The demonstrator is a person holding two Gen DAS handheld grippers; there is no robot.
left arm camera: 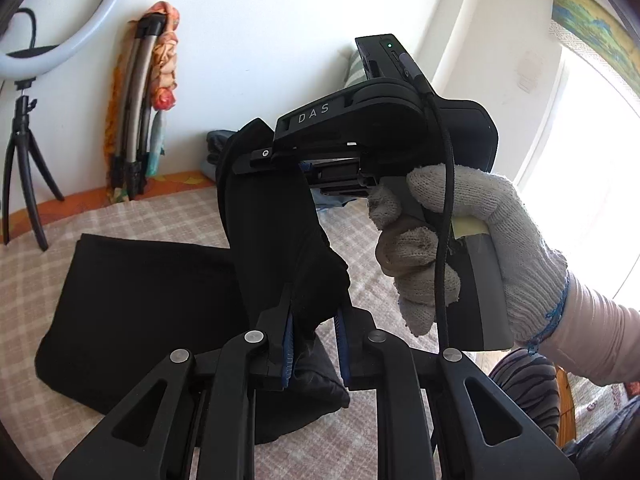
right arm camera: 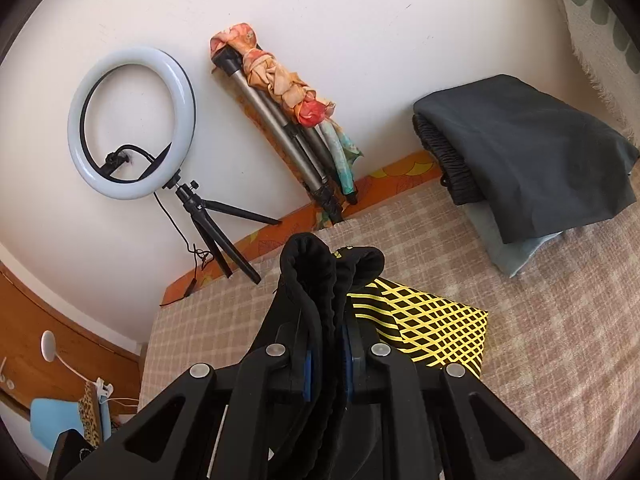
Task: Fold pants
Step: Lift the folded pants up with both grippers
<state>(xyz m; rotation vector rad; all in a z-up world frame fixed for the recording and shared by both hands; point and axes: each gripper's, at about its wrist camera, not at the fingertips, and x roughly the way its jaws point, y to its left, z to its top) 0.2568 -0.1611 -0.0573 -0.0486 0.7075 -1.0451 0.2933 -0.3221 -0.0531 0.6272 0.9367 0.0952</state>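
Black pants [left arm camera: 132, 304] lie partly folded on the checked bed cover [left arm camera: 136, 220], with one end lifted. My left gripper [left arm camera: 316, 344] is shut on a bunched edge of the black fabric, held above the bed. My right gripper, seen from the side in the left wrist view [left arm camera: 280, 160], grips the same lifted fabric higher up, in a white-gloved hand [left arm camera: 460, 236]. In the right wrist view my right gripper [right arm camera: 326, 360] is shut on the pants' gathered waistband [right arm camera: 316, 276]. A black and yellow net-patterned part [right arm camera: 436, 324] lies just behind it on the bed.
A ring light on a small tripod [right arm camera: 132, 124] and a folded tripod wrapped in an orange cloth [right arm camera: 280, 120] stand against the white wall. A stack of folded dark and pale blue clothes [right arm camera: 528, 152] lies at the bed's far right. A bright window [left arm camera: 588, 152] is to the right.
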